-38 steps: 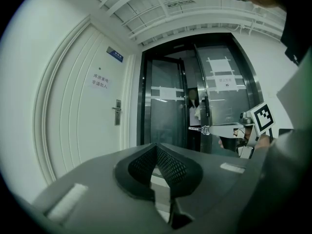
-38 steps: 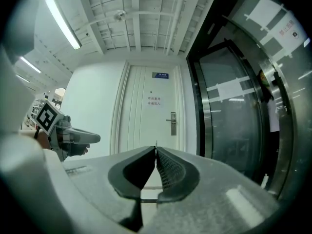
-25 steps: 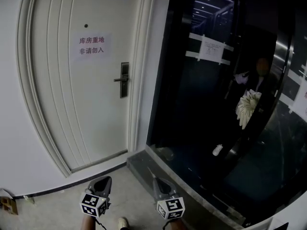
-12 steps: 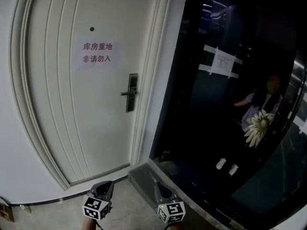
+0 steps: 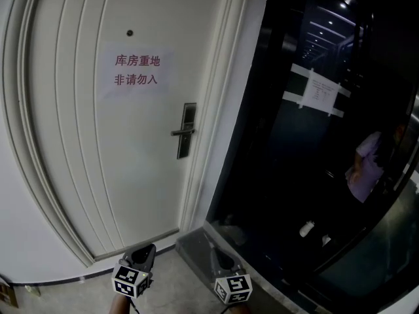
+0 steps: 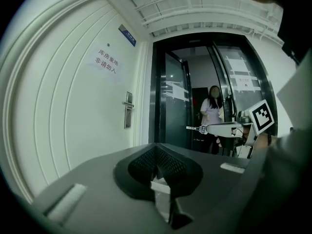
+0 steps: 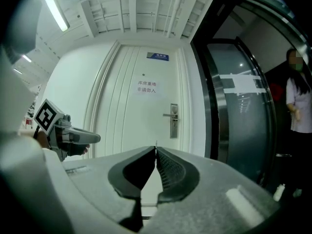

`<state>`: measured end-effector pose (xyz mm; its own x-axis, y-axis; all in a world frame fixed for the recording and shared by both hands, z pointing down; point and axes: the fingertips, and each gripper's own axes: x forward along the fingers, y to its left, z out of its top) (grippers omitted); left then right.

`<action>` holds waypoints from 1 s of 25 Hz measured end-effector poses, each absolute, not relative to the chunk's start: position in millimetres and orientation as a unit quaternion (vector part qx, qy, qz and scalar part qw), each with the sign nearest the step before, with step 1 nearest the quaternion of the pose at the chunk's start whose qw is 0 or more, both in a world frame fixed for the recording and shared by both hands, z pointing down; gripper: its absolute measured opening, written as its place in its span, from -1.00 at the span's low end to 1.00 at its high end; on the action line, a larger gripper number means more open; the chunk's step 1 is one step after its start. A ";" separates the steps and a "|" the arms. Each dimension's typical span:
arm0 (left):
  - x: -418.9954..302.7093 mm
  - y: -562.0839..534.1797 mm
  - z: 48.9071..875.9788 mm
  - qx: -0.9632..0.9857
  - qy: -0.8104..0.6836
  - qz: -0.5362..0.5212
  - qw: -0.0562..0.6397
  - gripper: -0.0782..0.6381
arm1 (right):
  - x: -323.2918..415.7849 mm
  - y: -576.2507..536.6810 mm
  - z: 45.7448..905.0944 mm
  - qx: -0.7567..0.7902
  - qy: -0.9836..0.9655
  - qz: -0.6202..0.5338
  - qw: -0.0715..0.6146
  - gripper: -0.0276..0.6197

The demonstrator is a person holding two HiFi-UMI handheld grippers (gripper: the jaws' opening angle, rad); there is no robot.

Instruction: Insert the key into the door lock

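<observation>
1. Nearest, the left gripper [image 6: 156, 147] is held with its jaws pressed together on nothing, so it is free to steady things if needed.
2. Beside it, the right gripper [image 7: 155, 149] is pinched on the key [image 6: 195, 127]. The blade is seen sticking out level past the tips, toward the door [image 5: 98, 149].
3. The step in hand is judged to be the approach, as both grippers are kept well apart from the door.
4. The lock plate [image 5: 186, 131] with its handle [image 5: 180, 133] is set at the door's right edge, near the dark glass panel [image 5: 294, 142]. The key should be brought up and lined with the plate.
5. The keyhole cannot be made out from here. It should be found first, then the blade kept level and square — and the pinch kept firm so nothing is twisted.
</observation>
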<state>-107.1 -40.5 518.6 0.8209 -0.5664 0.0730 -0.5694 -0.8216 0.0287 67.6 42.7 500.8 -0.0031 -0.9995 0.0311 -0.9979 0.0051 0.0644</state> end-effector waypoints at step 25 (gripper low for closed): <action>-28.7 -232.7 512.2 0.935 -0.351 0.028 0.031 -0.77 | 166.0 -173.3 495.8 0.672 -0.740 -0.012 0.026 -0.88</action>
